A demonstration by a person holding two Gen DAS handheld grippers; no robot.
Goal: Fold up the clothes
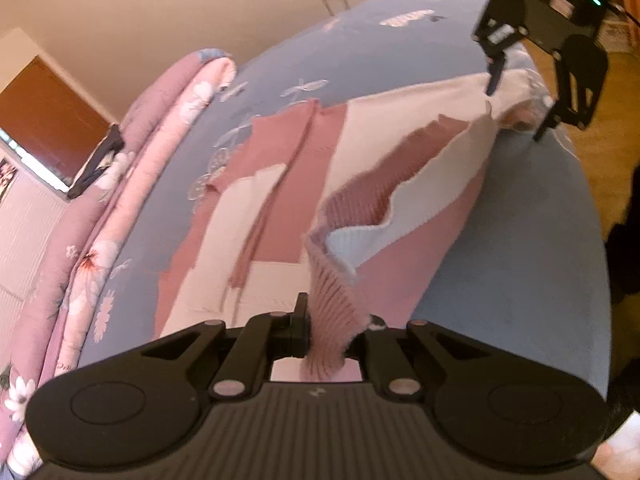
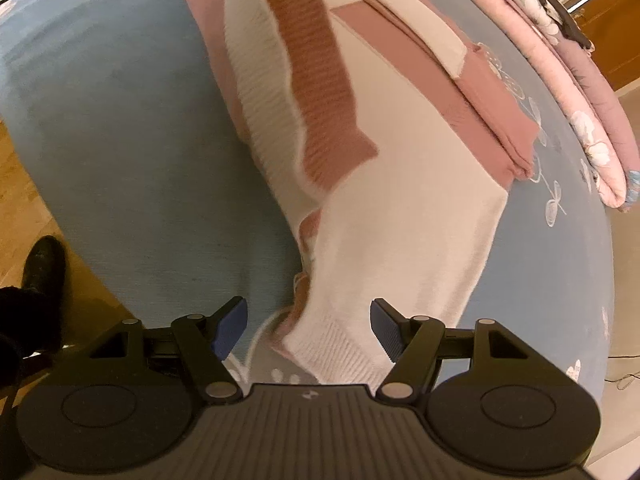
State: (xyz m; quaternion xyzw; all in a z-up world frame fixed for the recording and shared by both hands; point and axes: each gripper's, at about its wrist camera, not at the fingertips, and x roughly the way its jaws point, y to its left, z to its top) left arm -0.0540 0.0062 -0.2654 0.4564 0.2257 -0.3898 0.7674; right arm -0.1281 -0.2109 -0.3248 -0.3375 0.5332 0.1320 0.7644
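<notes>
A pink-and-cream knit sweater (image 1: 304, 184) lies spread on a bed covered by a light blue sheet (image 1: 520, 272) with a pale butterfly print, and a folded floral quilt (image 1: 132, 184) runs along the bed's far side. The left gripper (image 1: 320, 336) has its jaws closed tight on the sweater's ribbed pink hem, which rises off the sheet into the grip. The right gripper (image 2: 308, 330) points steeply down over the opposite cream ribbed corner of the hem (image 2: 340, 356); its jaws stand wide, one blue pad on each side of the fabric, and do not appear to press on it. In the left wrist view the right gripper shows at the top right, above the raised cream edge.

The step in hand appears to be securing both hem corners before the first fold: one corner is gripped, the other is not yet taken. The next move likely calls for the right jaws to close on the cream corner, catching both layers, and then for both hands to lift evenly and carry the hem towards the shoulders so the knit folds without twisting
</notes>
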